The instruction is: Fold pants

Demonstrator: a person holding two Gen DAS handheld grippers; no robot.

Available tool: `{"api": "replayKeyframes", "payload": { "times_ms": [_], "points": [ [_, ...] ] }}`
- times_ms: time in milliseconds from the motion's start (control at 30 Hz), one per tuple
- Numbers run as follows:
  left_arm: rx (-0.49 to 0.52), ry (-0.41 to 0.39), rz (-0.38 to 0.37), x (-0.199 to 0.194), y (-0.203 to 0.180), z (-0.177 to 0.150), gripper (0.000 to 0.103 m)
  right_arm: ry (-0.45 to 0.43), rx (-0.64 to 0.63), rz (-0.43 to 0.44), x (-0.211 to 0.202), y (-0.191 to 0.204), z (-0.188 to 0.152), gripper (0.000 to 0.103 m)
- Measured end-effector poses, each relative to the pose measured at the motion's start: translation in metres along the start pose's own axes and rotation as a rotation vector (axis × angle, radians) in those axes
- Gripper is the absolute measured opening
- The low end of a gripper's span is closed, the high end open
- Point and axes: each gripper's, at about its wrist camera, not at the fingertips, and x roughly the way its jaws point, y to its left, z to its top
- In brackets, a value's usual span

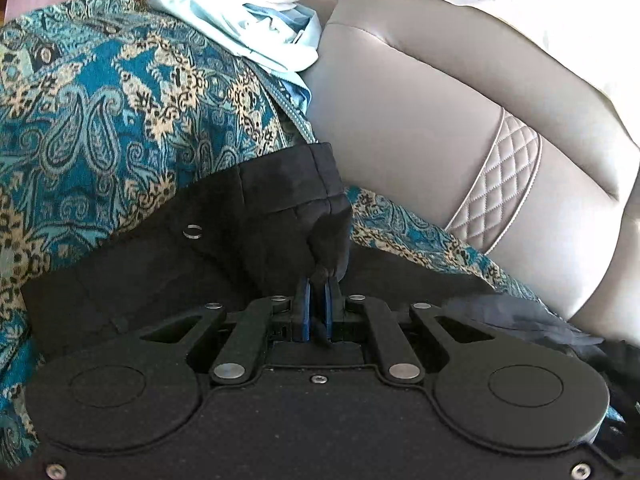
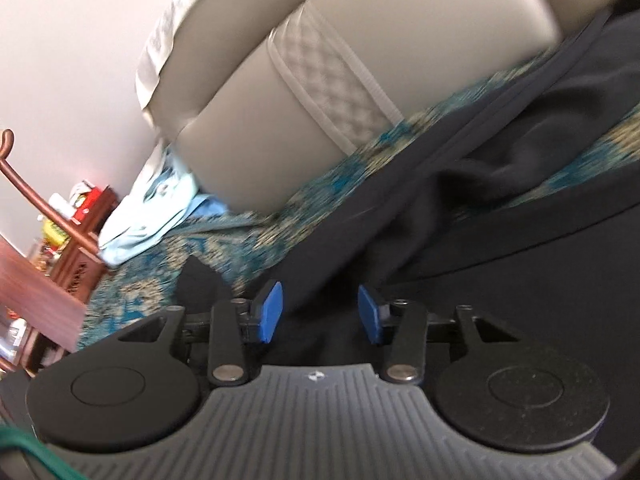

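We judge the fold barely begun: our left gripper point(image 1: 318, 280) pinches a corner of the black fabric pants point(image 1: 160, 256), which lie rumpled on the teal paisley bedspread point(image 1: 100, 100) near the padded headboard, while our right gripper point(image 2: 320, 312) hovers wide open, holding nothing.

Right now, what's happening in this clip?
A person with a claw in each hand is folding black pants laid on a teal paisley cover beside a beige cushion. The left claw is shut on a bunched edge of the pants. The right claw is open, with dark fabric lying between its blue pads, not gripped. A light blue garment lies further back.
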Motion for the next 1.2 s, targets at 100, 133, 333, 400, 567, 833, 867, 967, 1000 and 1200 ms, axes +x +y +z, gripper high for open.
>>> {"api": "replayKeyframes", "payload": {
  "times_ms": [100,133,333,400,567,833,867,967,1000,1200],
  "points": [
    [-0.004,0.023,-0.006,0.002,0.003,-0.003,0.007,0.031,0.032,-0.017,0.031,0.015,-0.002,0.067],
    [-0.001,0.026,-0.007,0.002,0.003,-0.004,0.007,0.046,0.047,-0.047,0.042,0.019,-0.001,0.067],
    [0.019,0.047,-0.027,0.002,0.008,-0.01,0.007,0.091,0.129,-0.128,0.088,0.02,0.001,0.034],
    [0.012,0.06,-0.044,0.002,0.01,-0.008,0.008,0.093,0.143,-0.147,0.092,0.018,0.002,0.014],
    [-0.012,-0.006,-0.126,-0.017,0.019,0.007,0.037,0.011,0.029,-0.138,0.074,0.028,-0.004,0.007],
    [-0.141,0.077,-0.223,-0.002,0.037,0.019,0.081,-0.179,-0.141,-0.108,0.024,0.05,-0.026,0.006],
    [-0.152,0.097,-0.226,0.003,0.037,0.02,0.082,-0.194,-0.164,-0.108,0.018,0.053,-0.033,0.006],
    [-0.135,0.104,-0.171,0.014,0.028,0.022,0.088,-0.225,-0.227,-0.116,0.004,0.057,-0.058,0.006],
    [-0.116,0.091,-0.141,0.016,0.024,0.022,0.089,-0.232,-0.239,-0.12,0.0,0.058,-0.066,0.006],
    [-0.089,0.114,0.0,0.042,0.011,0.025,0.093,-0.243,-0.237,-0.131,-0.023,0.053,-0.106,0.007]
  ]
}}
